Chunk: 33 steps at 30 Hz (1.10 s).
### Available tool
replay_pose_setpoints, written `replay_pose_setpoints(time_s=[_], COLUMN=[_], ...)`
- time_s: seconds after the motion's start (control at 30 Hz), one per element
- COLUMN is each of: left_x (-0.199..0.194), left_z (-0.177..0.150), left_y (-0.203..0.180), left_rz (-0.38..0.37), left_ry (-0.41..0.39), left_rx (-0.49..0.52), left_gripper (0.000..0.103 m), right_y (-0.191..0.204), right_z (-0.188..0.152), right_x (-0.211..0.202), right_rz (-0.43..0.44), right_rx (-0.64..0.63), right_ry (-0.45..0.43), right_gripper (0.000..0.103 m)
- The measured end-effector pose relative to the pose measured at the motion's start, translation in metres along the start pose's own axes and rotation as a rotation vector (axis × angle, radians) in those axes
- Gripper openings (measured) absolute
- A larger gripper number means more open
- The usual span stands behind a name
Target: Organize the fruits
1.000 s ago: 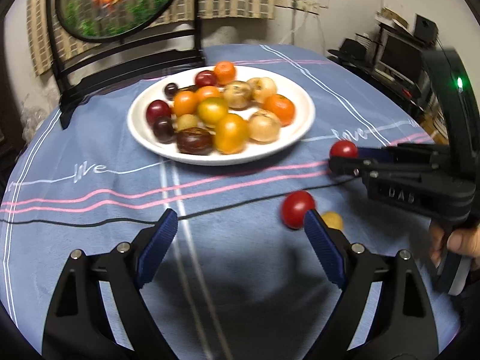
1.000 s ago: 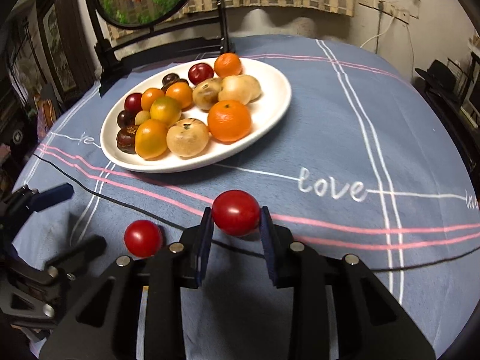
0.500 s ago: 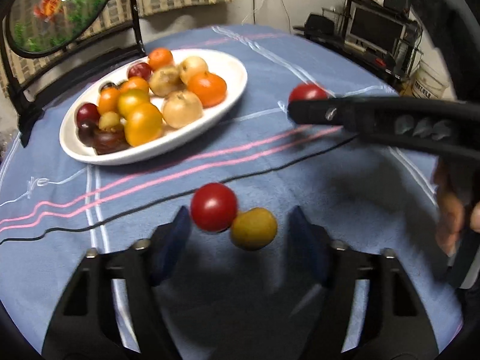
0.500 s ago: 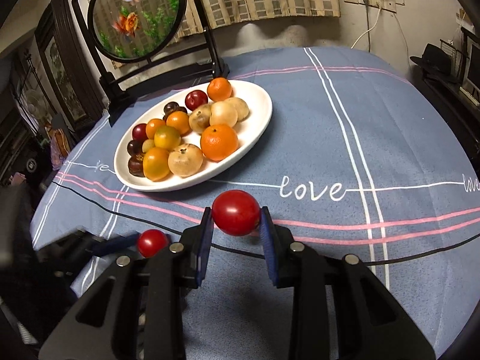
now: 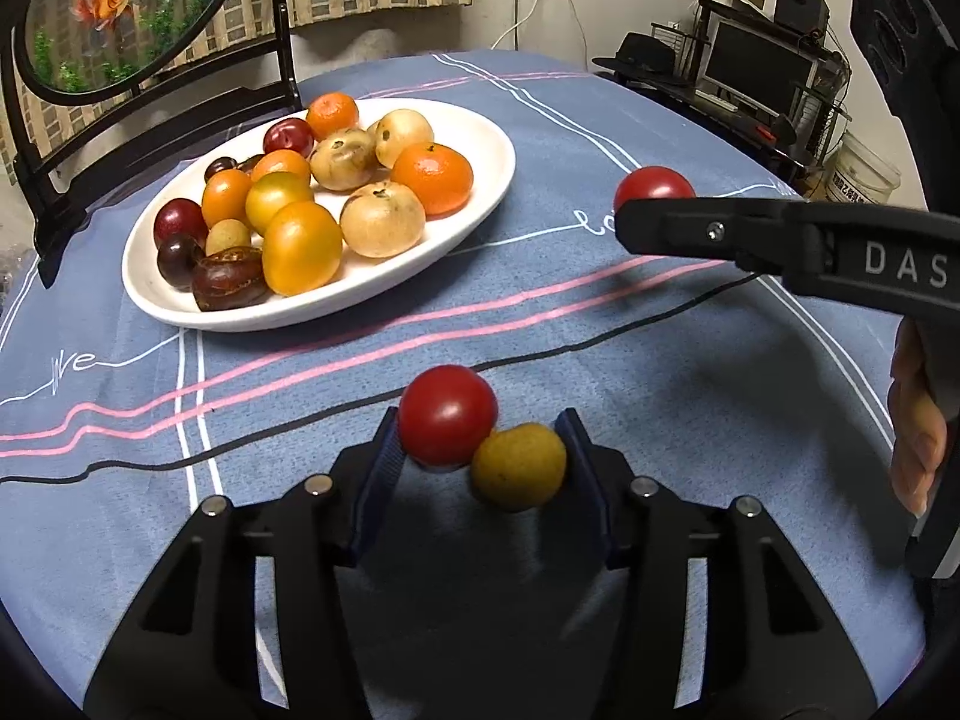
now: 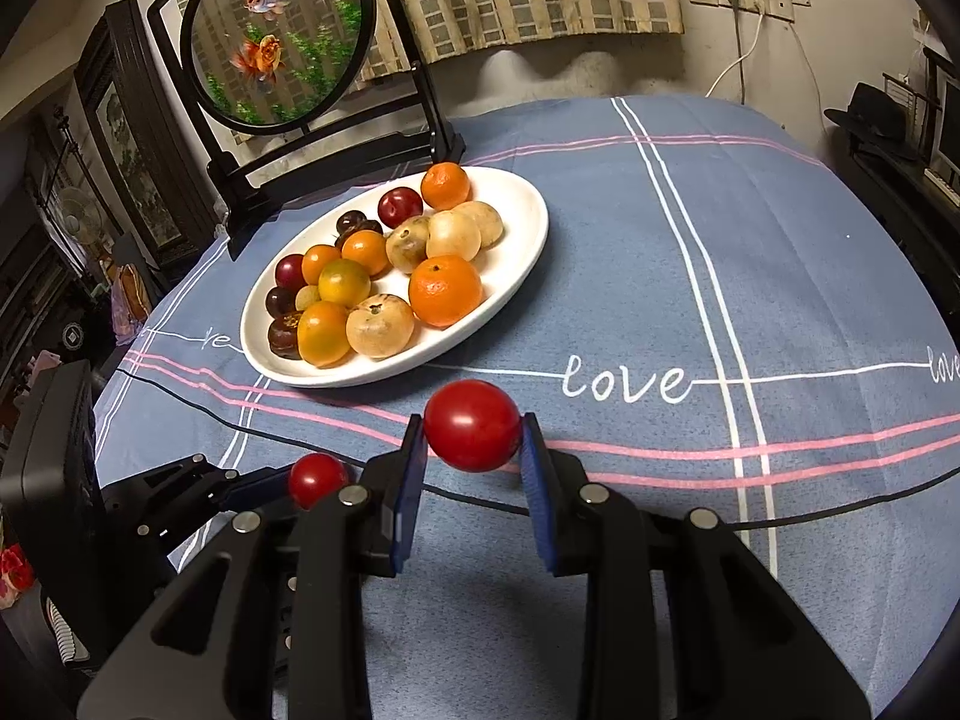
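Observation:
A white plate (image 5: 480,138) (image 6: 522,210) heaped with several oranges, tomatoes, plums and pale round fruits sits at the far left of the blue cloth. Nearer me, a red tomato (image 5: 447,423) and a small yellow fruit (image 5: 517,465) lie side by side. My left gripper (image 5: 480,438) has both between its pads and its jaws are closing: one pad touches the tomato, the other the yellow fruit. My right gripper (image 6: 473,429) is shut on another red tomato (image 6: 473,423) (image 5: 654,180), held just above the cloth to the right of the plate.
A round fish-painted screen on a black stand (image 5: 120,12) (image 6: 282,42) rises right behind the plate. Shelves with a monitor (image 5: 756,72) stand beyond the table's right edge. A person's hand (image 5: 918,432) grips the right tool's handle. Bare striped cloth stretches right of the plate.
My left gripper slid over to the red tomato and yellow fruit and its jaws narrowed from wide to touching them. The right gripper kept its tomato and drew back a little from the plate.

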<state>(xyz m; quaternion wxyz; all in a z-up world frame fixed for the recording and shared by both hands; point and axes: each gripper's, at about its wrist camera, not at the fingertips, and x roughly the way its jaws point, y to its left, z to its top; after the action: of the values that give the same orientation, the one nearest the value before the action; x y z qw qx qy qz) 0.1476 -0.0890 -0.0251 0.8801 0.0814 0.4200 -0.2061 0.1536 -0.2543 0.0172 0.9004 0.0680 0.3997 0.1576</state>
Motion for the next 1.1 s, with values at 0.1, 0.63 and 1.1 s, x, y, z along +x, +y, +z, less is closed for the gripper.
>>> replay_pose_setpoints(time_s=[0.1,0.63,1.1], left_x=[-0.003,-0.019,-0.013], left_z=[0.000,0.002,-0.007], left_y=[0.003,0.019,0.006], left_rz=[0.001,-0.019,-0.078], left_ry=[-0.004,0.002,0.002], left_rx=[-0.012,-0.045,-0.024], left_gripper=[0.053,0.052,0.032], right_y=[0.000,0.026,0.024], right_z=[0.000,0.004,0.000], right_x=[0.001,0.005,0.008], right_rz=[0.002,0.005,0.023], right_rx=[-0.001,-0.071,-0.069], right_ry=[0.001,0.006,0.017], right_gripper=[0.031,0.031,0.031])
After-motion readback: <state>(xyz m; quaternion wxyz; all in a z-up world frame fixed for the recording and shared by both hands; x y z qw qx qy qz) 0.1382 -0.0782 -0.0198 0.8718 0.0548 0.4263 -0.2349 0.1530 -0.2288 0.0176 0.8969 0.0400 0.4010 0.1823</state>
